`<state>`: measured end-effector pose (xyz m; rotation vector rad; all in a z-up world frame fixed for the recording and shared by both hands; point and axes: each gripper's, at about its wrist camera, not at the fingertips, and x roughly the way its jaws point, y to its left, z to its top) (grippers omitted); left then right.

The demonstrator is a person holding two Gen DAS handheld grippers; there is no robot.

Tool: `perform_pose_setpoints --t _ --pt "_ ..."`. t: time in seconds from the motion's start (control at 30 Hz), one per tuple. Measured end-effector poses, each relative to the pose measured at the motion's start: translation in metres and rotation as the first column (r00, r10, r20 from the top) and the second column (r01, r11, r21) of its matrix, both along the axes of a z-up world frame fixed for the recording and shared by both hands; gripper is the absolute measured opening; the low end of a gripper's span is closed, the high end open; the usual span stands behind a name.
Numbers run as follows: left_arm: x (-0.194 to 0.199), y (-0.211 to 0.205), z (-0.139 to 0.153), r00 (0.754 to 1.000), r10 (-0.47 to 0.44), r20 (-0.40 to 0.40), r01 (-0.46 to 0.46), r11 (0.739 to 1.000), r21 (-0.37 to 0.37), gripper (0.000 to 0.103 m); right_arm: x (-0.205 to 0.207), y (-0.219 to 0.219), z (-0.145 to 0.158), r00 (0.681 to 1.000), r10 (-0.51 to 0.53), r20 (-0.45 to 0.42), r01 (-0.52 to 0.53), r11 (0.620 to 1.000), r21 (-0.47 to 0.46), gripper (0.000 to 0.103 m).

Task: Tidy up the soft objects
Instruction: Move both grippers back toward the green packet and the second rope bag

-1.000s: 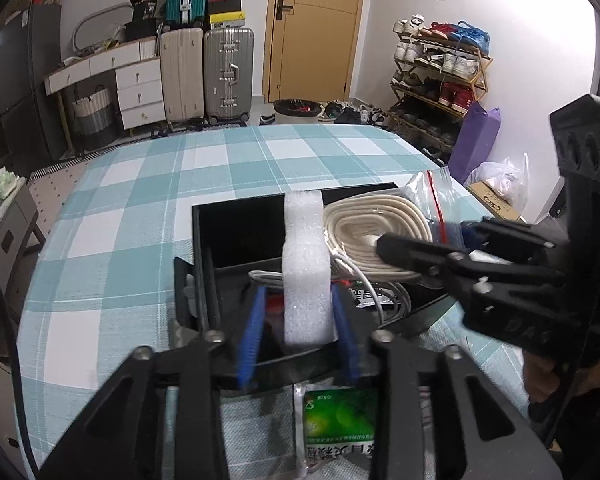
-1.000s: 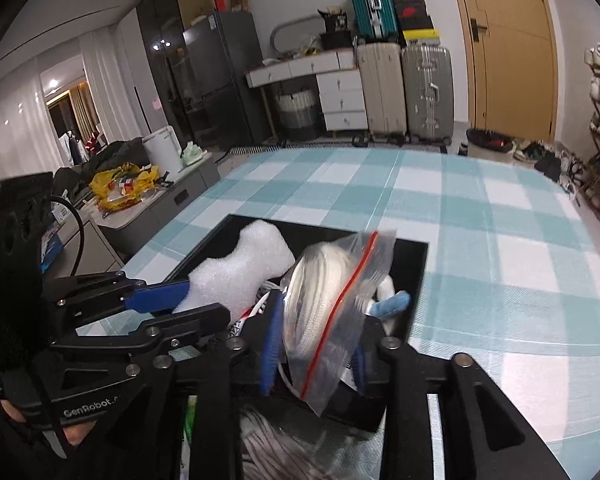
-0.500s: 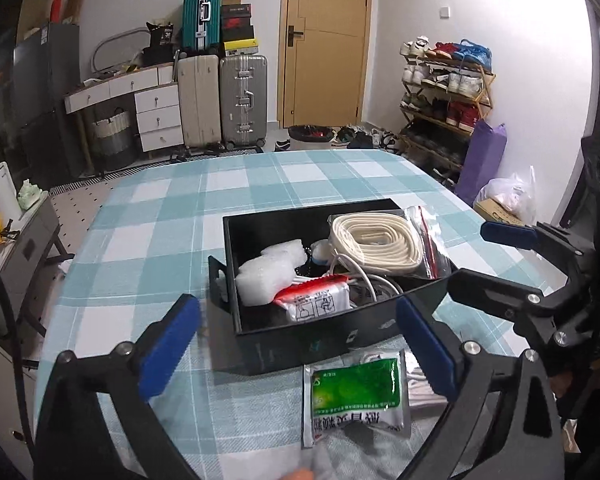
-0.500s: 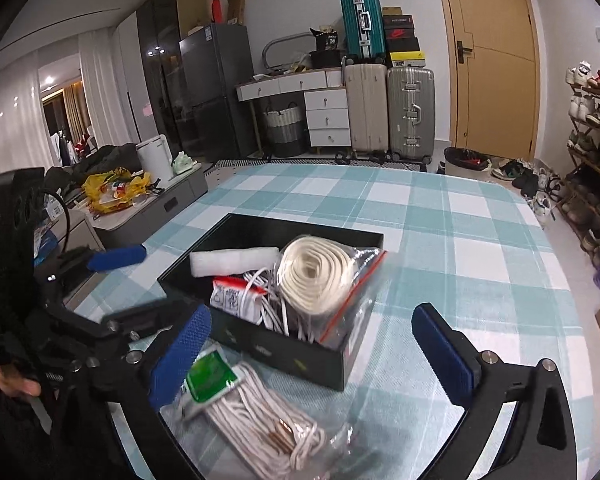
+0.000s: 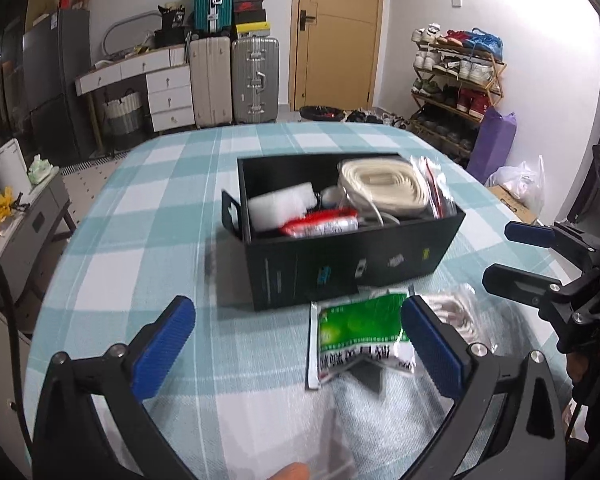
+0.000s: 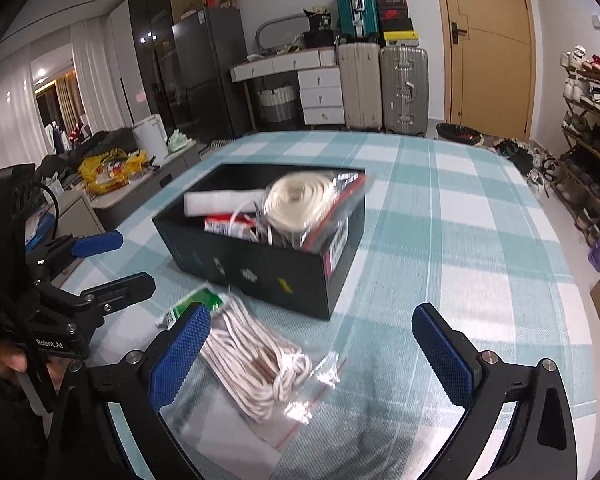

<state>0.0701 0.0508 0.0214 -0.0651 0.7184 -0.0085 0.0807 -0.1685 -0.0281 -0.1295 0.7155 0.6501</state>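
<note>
Both the left gripper (image 5: 298, 344) and right gripper (image 6: 314, 354) stand wide and empty; foam and bagged rope already sit in the black box (image 5: 352, 256) ahead, while green packet (image 5: 358, 330) and cord bag (image 6: 256, 360) beside their fingers wait

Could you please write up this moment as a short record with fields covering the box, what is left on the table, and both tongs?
Box: black box on the checked tablecloth, open top
In box: white foam block, bagged cream coil, red-and-white packet
Outside, in front of box: green sachet, bagged white cord
Left tongs: opening, nothing between them
Right tongs: wide open, above the cord, not gripping it
</note>
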Motion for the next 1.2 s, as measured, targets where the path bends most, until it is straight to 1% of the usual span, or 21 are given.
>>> perform_pose_setpoints --t 0.3,0.5,0.63,1.13,1.2 --pt "-0.004 -0.006 -0.009 0.999 -0.029 -0.033 0.028 0.999 -0.028 0.103 -0.002 0.005 -0.01 0.999 0.018 -0.027 -0.019 0.999 -0.03 0.102" --pt "-0.005 -0.011 -0.014 0.998 -0.045 -0.051 0.044 0.999 -0.03 0.103 -0.004 0.013 -0.014 0.999 0.043 -0.034 -0.045 0.998 -0.052 0.102" --pt "-0.002 -0.013 -0.018 0.996 -0.055 -0.07 0.051 0.997 -0.053 0.103 -0.006 0.017 -0.019 0.998 0.054 -0.043 -0.057 0.996 -0.072 0.102" --pt "0.01 -0.013 -0.035 0.989 -0.042 -0.144 0.028 0.995 -0.098 0.103 -0.012 0.026 -0.036 0.991 0.107 -0.079 -0.118 0.981 -0.155 0.102" --pt "0.011 -0.012 -0.036 0.988 -0.048 -0.147 0.031 0.992 -0.119 0.103 -0.013 0.029 -0.038 0.989 0.118 -0.085 -0.131 0.977 -0.168 0.102"
